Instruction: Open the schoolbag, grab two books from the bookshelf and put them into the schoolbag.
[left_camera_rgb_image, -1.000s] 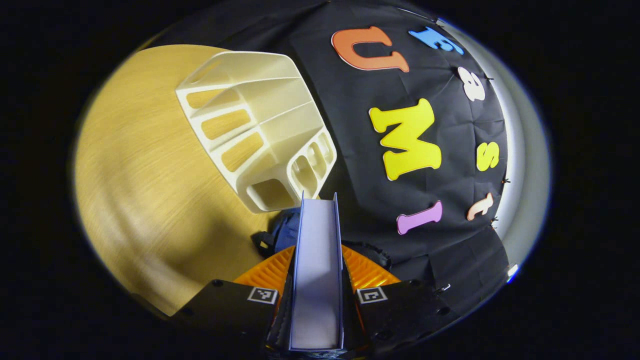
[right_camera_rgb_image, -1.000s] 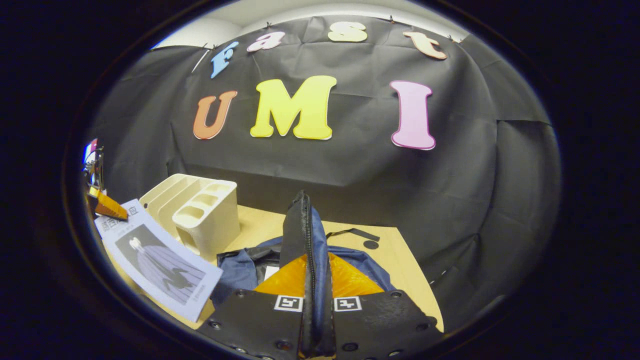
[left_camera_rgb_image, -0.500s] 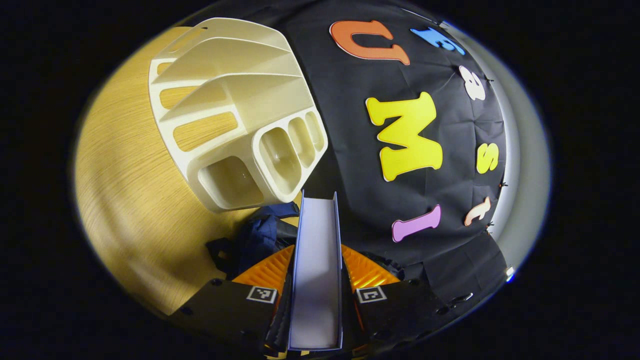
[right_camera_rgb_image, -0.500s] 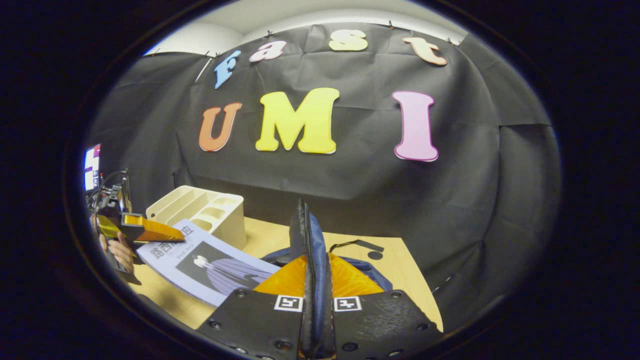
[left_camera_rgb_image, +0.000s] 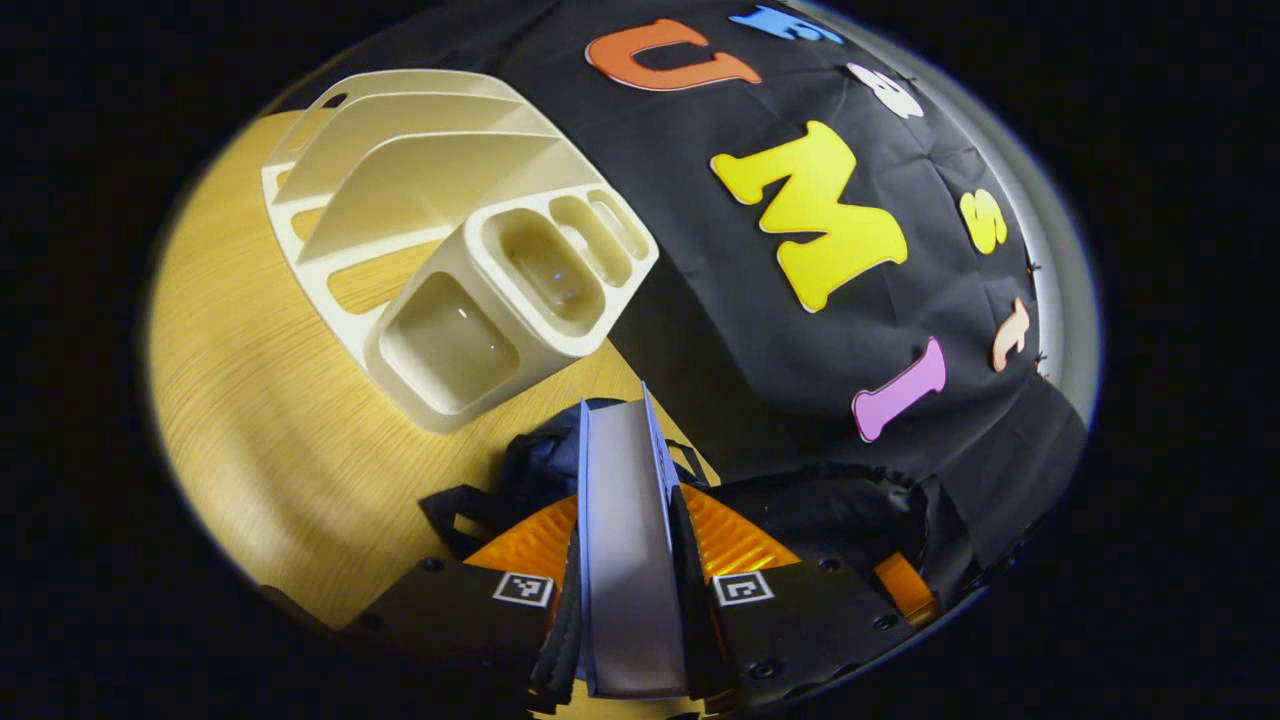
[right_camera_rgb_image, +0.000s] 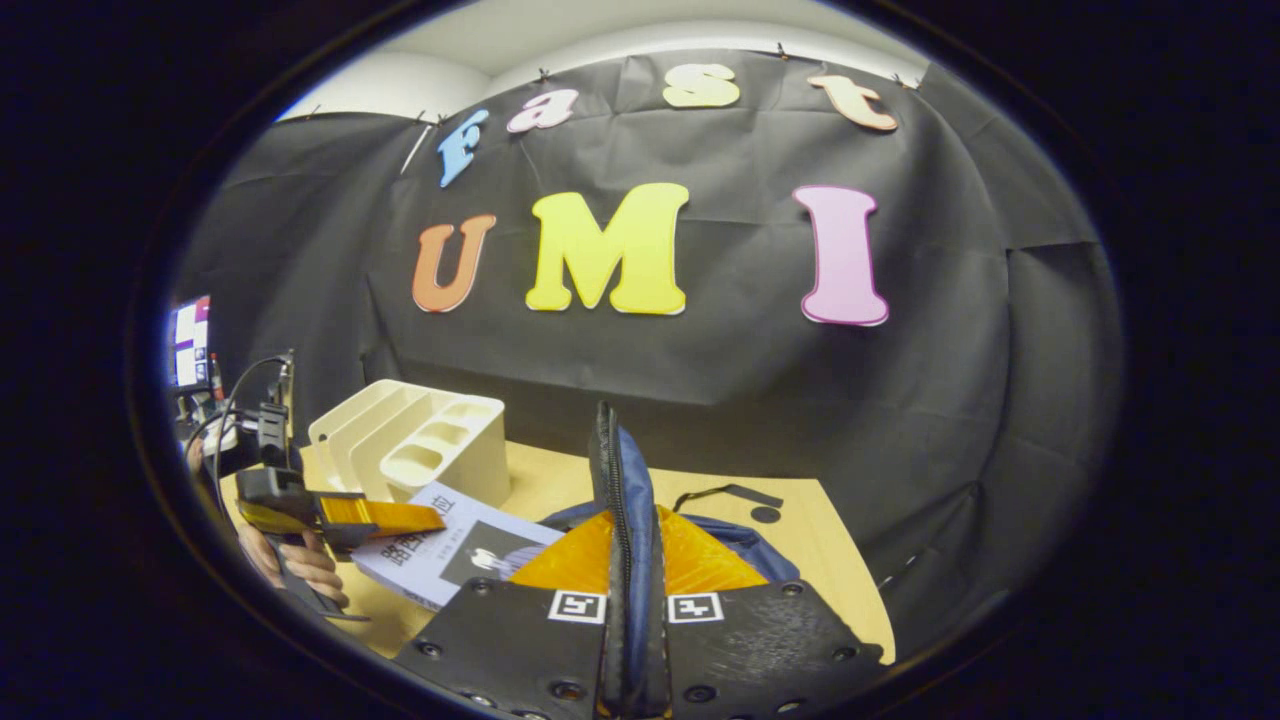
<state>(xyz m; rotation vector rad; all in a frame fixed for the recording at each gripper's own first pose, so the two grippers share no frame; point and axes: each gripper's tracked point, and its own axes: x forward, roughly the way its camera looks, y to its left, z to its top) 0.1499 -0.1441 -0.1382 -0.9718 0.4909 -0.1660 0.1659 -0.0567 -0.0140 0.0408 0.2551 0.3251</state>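
Observation:
My left gripper (left_camera_rgb_image: 625, 500) is shut on a thin pale book (left_camera_rgb_image: 622, 560), seen edge-on between its fingers. Just beyond the book's far end lies the dark blue schoolbag (left_camera_rgb_image: 535, 470). The cream bookshelf (left_camera_rgb_image: 450, 250) stands on the table behind, its slots empty. In the right gripper view, my right gripper (right_camera_rgb_image: 628, 520) is shut on the schoolbag's zippered edge (right_camera_rgb_image: 612, 470) and holds it upright. There the left gripper (right_camera_rgb_image: 385, 516), held by a hand (right_camera_rgb_image: 300, 565), carries the book (right_camera_rgb_image: 460, 550) almost flat at the bag's left side, in front of the bookshelf (right_camera_rgb_image: 410, 455).
The wooden table (right_camera_rgb_image: 800, 560) ends at the black cloth wall close behind the bag and shelf. A bag strap (right_camera_rgb_image: 725, 493) lies on the table to the right. Cables and a lit screen (right_camera_rgb_image: 190, 340) sit at the far left.
The left gripper has brought the book down from near the shelf toward the bag, turning it flatter. The right gripper keeps its hold on the bag's edge, hardly moving.

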